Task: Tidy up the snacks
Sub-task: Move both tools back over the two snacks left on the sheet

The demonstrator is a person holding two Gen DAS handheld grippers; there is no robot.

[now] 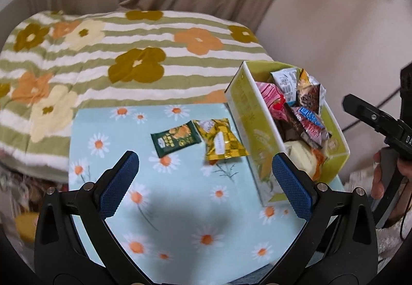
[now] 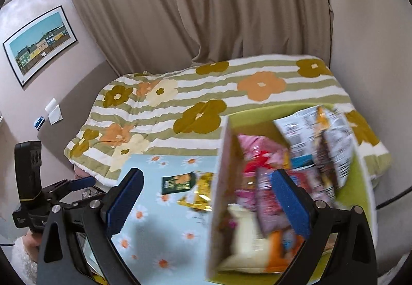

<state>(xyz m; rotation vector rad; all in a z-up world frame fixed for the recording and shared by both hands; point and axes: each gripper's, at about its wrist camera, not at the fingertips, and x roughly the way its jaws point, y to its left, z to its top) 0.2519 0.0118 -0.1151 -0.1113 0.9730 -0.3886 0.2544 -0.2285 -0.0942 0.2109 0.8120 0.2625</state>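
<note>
A green and white box (image 1: 248, 115) full of several snack packets stands at the right of a light blue daisy cloth (image 1: 180, 207). A dark green snack packet (image 1: 176, 138) and a gold packet (image 1: 221, 140) lie on the cloth left of the box. My left gripper (image 1: 206, 176) is open and empty, hovering above the cloth, its right finger near the box's front corner. My right gripper (image 2: 208, 202) is open and empty, straddling the box's (image 2: 221, 182) left wall, above the packets inside. The green packet (image 2: 177, 183) and gold packet (image 2: 199, 195) show left of the box.
A green striped flowered quilt (image 1: 103, 66) covers the bed behind the cloth. Beige curtains (image 2: 206, 14) hang behind. A framed picture (image 2: 38, 43) is on the left wall. The right gripper's body (image 1: 381, 125) sits right of the box; the left one (image 2: 38, 195) at the far left.
</note>
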